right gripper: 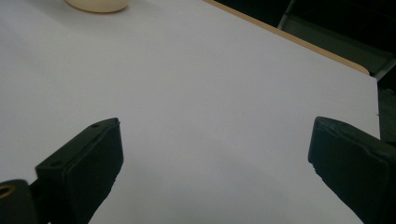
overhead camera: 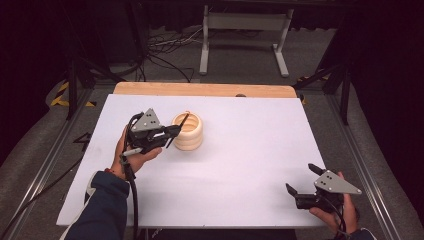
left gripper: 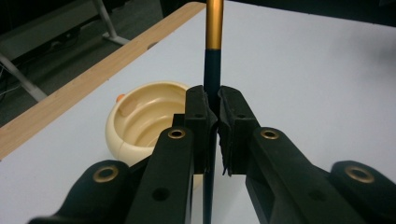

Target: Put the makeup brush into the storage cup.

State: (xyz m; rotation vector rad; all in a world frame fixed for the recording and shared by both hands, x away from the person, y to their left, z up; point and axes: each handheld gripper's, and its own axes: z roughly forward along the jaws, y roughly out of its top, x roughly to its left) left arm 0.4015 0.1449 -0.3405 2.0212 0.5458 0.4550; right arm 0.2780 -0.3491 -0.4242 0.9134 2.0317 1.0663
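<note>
My left gripper (overhead camera: 175,131) is shut on a thin stick (overhead camera: 185,119), dark at the grip and gold toward its far end (left gripper: 214,23). In the left gripper view the pads (left gripper: 198,112) pinch the dark shaft just below the gold part. A cream ribbed cup (overhead camera: 189,131) stands upright beside the jaws, its hollow (left gripper: 140,116) showing left of them. In the high view the stick's far end lies across the cup's rim. My right gripper (overhead camera: 300,177) rests open near the table's front right corner, with nothing between its fingers (right gripper: 88,163).
A white sheet (overhead camera: 240,150) covers the table, with a wooden edge (overhead camera: 200,89) along the far side. Beyond it stand a metal frame (overhead camera: 245,30) and floor cables (overhead camera: 165,50). The base of the cup (right gripper: 95,4) shows far ahead in the right gripper view.
</note>
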